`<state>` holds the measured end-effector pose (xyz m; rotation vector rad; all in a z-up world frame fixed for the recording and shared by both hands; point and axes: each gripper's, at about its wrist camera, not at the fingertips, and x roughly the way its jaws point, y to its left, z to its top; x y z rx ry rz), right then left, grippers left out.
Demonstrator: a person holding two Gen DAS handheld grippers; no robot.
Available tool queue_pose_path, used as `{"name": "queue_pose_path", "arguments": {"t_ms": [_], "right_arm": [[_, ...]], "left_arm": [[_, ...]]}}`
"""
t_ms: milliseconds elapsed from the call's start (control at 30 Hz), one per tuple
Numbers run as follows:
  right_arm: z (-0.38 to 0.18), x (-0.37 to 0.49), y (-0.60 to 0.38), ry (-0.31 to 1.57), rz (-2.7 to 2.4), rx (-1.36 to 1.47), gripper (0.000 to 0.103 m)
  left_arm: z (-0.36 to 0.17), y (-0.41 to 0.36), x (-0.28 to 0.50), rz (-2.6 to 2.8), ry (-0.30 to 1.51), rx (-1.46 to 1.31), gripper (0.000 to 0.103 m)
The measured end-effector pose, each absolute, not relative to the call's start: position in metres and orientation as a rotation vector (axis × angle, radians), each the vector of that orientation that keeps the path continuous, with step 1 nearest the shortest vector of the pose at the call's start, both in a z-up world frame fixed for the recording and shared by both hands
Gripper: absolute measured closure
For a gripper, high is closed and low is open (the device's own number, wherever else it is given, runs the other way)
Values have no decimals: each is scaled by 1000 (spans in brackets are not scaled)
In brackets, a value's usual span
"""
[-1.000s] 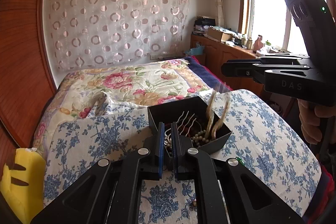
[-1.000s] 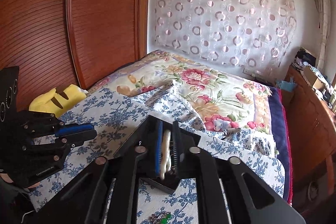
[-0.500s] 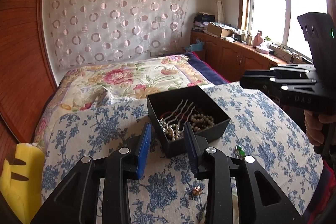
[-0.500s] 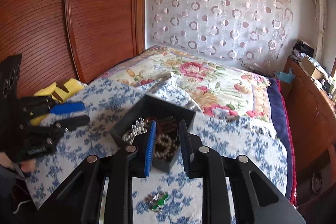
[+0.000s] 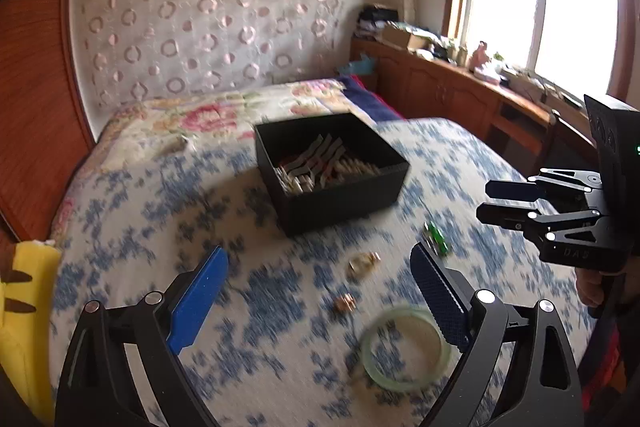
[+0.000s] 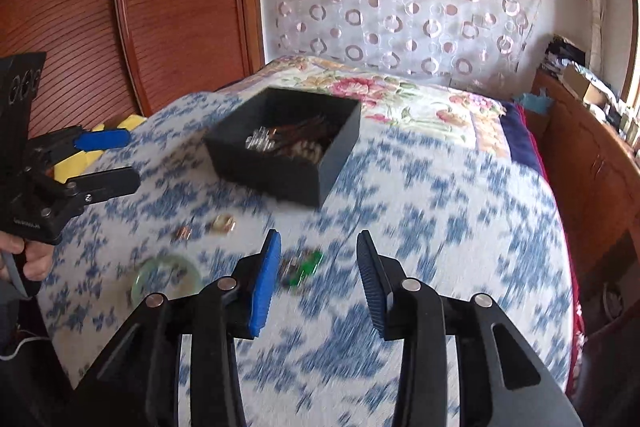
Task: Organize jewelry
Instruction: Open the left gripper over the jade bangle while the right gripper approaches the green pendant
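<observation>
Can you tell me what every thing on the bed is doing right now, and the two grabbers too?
black box: open-topped, jewelry inside, sitting on the bed.
green bangle: lying flat, loose.
green brooch: lying loose, in front of the right gripper.
two small gold pieces: lying loose, apart.
left gripper: jaws opening, nothing between them.
right gripper: jaws opening, nothing gripped.

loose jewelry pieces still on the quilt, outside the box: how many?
4: a pale green bangle nearest the left gripper, a copper piece, a gold piece, and a green piece near the black box. Blur may hide more.
</observation>
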<state>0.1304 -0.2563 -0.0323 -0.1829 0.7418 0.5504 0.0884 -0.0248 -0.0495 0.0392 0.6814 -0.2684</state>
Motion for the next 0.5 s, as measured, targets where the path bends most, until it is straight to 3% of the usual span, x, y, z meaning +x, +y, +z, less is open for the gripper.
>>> {"name": "queue_pose_path", "arguments": {"t_ms": [500], "right_arm": [[-62, 99, -269, 791, 527, -154, 61]], "left_arm": [[-94, -59, 67, -353, 823, 78, 12]]}}
